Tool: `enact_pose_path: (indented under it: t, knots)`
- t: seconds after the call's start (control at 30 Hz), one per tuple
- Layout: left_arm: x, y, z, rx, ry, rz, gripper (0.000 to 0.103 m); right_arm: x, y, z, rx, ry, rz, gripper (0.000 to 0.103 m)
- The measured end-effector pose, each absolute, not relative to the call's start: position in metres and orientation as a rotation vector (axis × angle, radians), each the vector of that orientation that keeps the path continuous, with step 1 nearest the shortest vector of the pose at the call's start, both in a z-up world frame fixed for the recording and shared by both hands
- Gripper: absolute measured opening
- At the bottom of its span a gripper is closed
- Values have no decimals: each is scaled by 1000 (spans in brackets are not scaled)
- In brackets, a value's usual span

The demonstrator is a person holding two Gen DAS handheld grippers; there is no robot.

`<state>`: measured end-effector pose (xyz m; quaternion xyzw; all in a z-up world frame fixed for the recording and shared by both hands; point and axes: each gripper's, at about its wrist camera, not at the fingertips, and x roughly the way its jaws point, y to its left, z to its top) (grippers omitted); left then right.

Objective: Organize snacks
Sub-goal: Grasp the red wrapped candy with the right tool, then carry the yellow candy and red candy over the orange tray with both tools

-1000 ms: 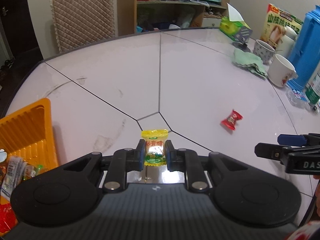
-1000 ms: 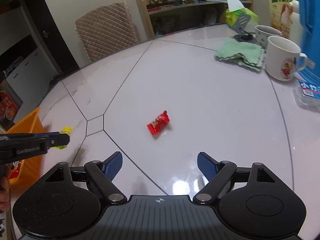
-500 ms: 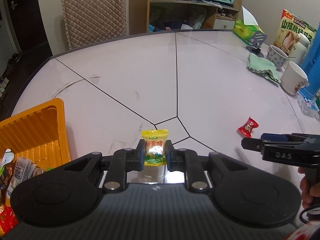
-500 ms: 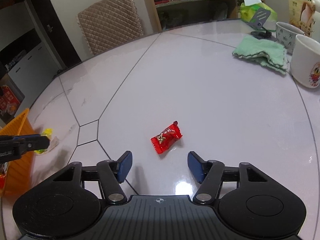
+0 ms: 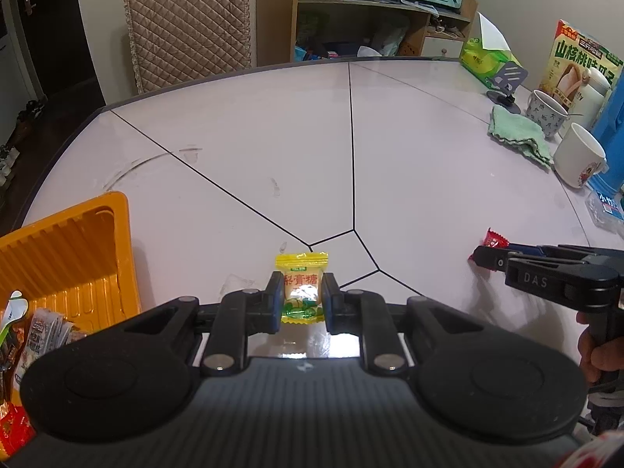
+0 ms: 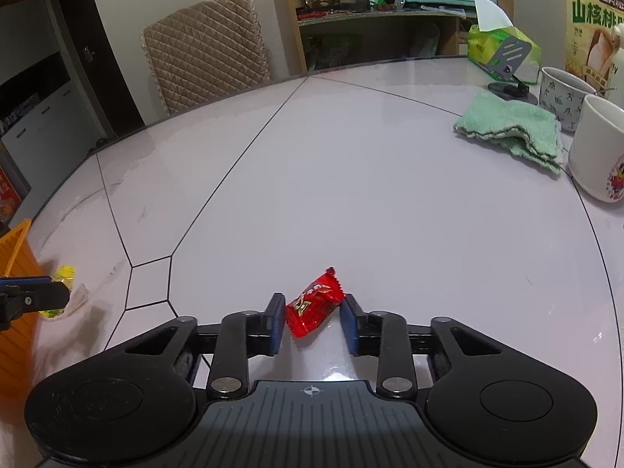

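Note:
My left gripper (image 5: 302, 304) is shut on a yellow wrapped candy (image 5: 302, 292), held just over the white table. To its left sits an orange tray (image 5: 78, 249) with several snack packets (image 5: 35, 335) at its near end. A red wrapped candy (image 6: 314, 302) lies on the table between the pads of my right gripper (image 6: 312, 319). Those jaws are closing, with the pads right beside the wrapper on both sides. In the left wrist view the right gripper (image 5: 483, 255) reaches in from the right over the red candy (image 5: 493, 238).
At the table's right stand a white mug (image 6: 596, 152), a patterned mug (image 6: 561, 93), a green cloth (image 6: 514, 128), a tissue box (image 6: 503, 50), a snack box (image 5: 581, 66) and a blue container (image 5: 612, 124). A quilted chair (image 5: 187, 23) stands behind the table.
My right gripper has moved down onto the red candy and its jaws have narrowed from wide open to beside the wrapper. The left gripper has kept its hold on the yellow candy.

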<state>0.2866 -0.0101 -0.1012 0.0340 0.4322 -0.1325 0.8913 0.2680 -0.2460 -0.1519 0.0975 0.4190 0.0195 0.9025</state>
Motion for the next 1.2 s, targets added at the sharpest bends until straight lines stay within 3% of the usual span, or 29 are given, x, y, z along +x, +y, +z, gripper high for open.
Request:
enact_pose_path:
  t: [0.3, 0.77, 1.2]
  knots:
    - [282, -11, -99, 72, 892, -282, 18, 269, -247, -151, 194, 880, 44, 21]
    - [248, -10, -79, 72, 853, -271, 18, 242, -245, -127, 206, 830, 93, 21]
    - [157, 1, -49, 38, 801, -201, 18, 168, -230, -83, 205, 773, 221, 21]
